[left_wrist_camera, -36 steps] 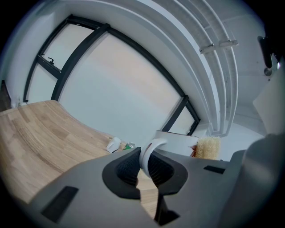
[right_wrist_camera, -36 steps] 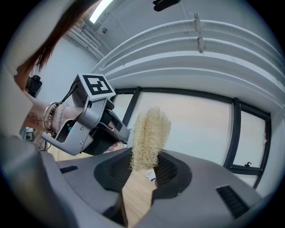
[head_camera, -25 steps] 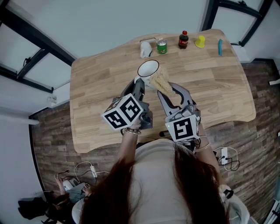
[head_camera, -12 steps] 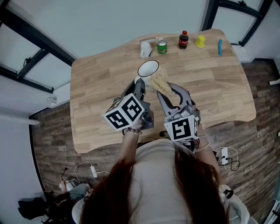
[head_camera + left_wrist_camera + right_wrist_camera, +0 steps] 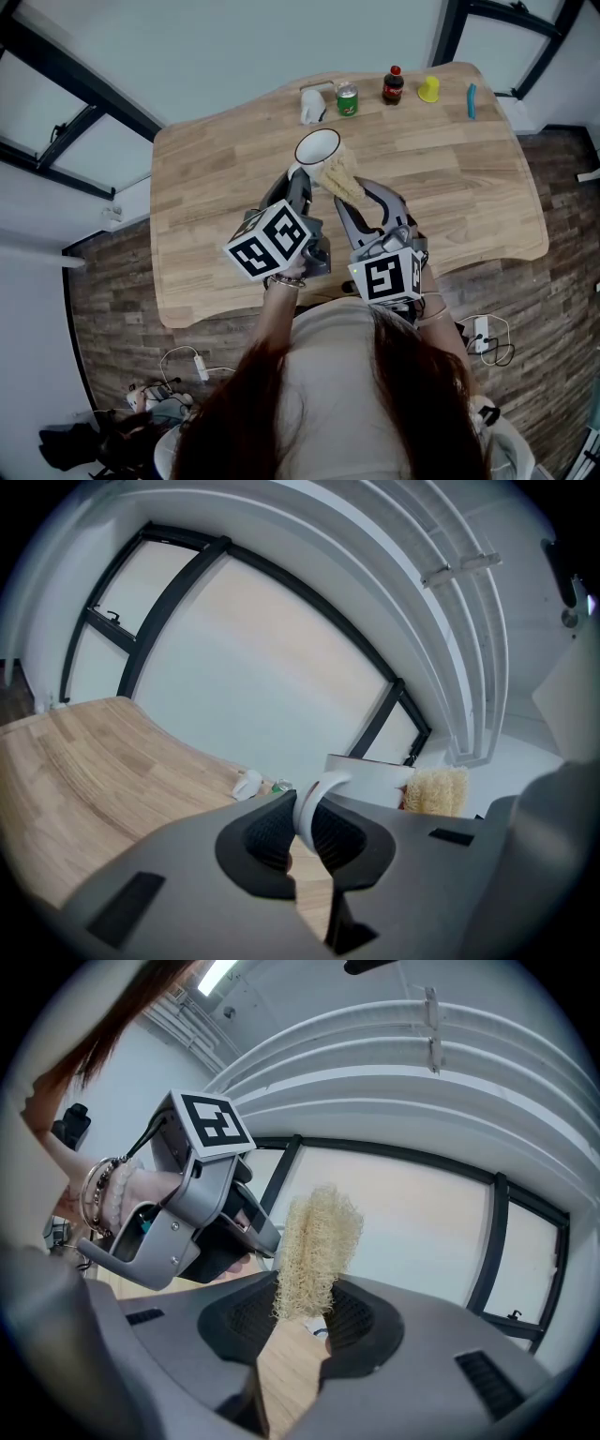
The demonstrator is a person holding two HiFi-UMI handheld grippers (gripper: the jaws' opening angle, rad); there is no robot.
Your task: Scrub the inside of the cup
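A white cup (image 5: 318, 147) is held above the wooden table (image 5: 206, 187), mouth upward. My left gripper (image 5: 298, 184) is shut on the cup's handle (image 5: 312, 802), and the cup's body (image 5: 368, 769) shows just beyond the jaws. My right gripper (image 5: 354, 195) is shut on a tan loofah scrubber (image 5: 341, 175), which touches the cup's right rim. In the right gripper view the scrubber (image 5: 314, 1251) stands up between the jaws, with the left gripper (image 5: 202, 1213) close on the left. The scrubber (image 5: 436, 791) also shows beside the cup in the left gripper view.
Along the table's far edge stand a small white object (image 5: 312, 103), a green can (image 5: 347, 98), a dark bottle with a red cap (image 5: 393, 85), a yellow item (image 5: 428, 89) and a blue item (image 5: 472, 100). Cables lie on the floor (image 5: 122, 281).
The scrubber and the right gripper have shifted slightly toward the cup's rim. The left gripper and the cup have barely moved.
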